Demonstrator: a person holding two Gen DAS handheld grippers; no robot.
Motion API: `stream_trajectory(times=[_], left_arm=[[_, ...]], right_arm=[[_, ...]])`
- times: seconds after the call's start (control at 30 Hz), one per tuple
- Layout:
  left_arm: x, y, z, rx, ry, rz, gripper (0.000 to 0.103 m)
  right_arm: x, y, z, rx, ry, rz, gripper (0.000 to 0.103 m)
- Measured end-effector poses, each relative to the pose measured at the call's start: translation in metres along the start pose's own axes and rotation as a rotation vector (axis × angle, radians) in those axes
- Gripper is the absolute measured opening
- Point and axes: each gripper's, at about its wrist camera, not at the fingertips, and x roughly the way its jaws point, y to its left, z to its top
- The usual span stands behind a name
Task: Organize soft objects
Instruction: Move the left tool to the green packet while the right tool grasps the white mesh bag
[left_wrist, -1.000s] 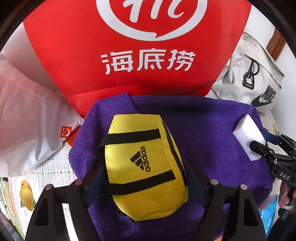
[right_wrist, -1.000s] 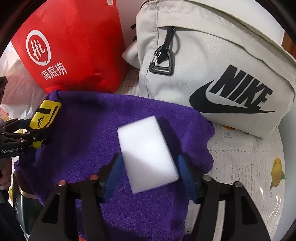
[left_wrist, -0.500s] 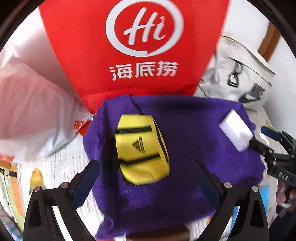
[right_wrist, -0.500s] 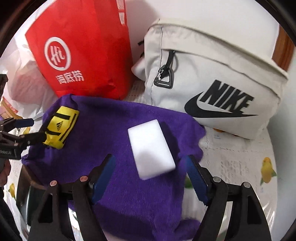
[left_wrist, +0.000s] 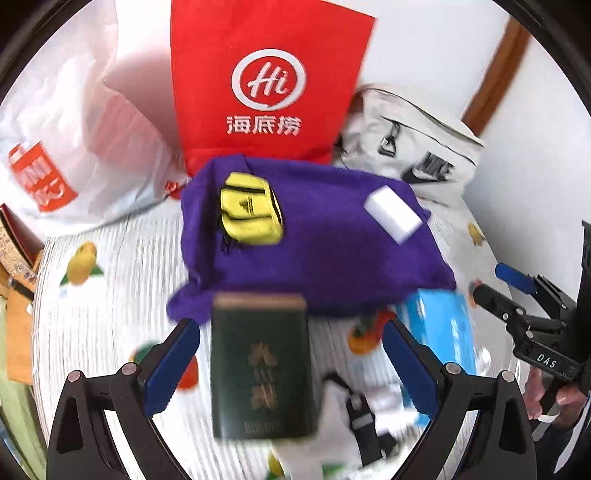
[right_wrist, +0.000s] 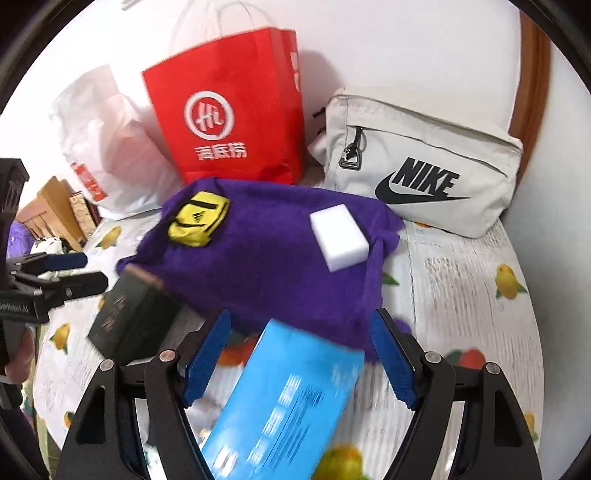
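Note:
A purple towel (left_wrist: 325, 258) (right_wrist: 266, 273) lies spread over the fruit-print cloth. On it rest a yellow Adidas pouch (left_wrist: 251, 214) (right_wrist: 197, 218) towards the left and a white sponge block (left_wrist: 393, 214) (right_wrist: 340, 236) towards the right. My left gripper (left_wrist: 291, 332) hovers open, back from the pouch. A dark green box (left_wrist: 262, 365) shows beneath it, clear of the pads. My right gripper (right_wrist: 299, 321) is open too, back from the sponge and above a blue box (right_wrist: 288, 398). Each gripper appears at the edge of the other view: the right gripper (left_wrist: 495, 284) and the left gripper (right_wrist: 85, 269).
Behind the towel stand a red paper bag (right_wrist: 225, 122), a white plastic bag (right_wrist: 107, 147) and a grey Nike bag (right_wrist: 424, 170) against the wall. The dark box (right_wrist: 133, 317) and the blue box (left_wrist: 439, 332) poke out from under the towel's front edge. Wooden items (right_wrist: 51, 214) sit far left.
Both grippers have drawn back and upward, away from the pouch and the sponge, which stay on the towel. Their jaws stand wider than before. The two boxes have come into view.

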Motion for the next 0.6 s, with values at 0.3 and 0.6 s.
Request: stream_trajectory(times=[0.3,0.6], left_arm=[[-0.035,-0.008,-0.077,0.005,0.000,0.081,0.099],[-0.039,-0.010,-0.146,0.034,0.037,0.097,0.099]], right_arm=[[-0.042,0.020,-0.058,0.032,0.022,0.049,0.078],[-0.056,0.035,-0.115,0.026,0.043,0.088,0.078]])
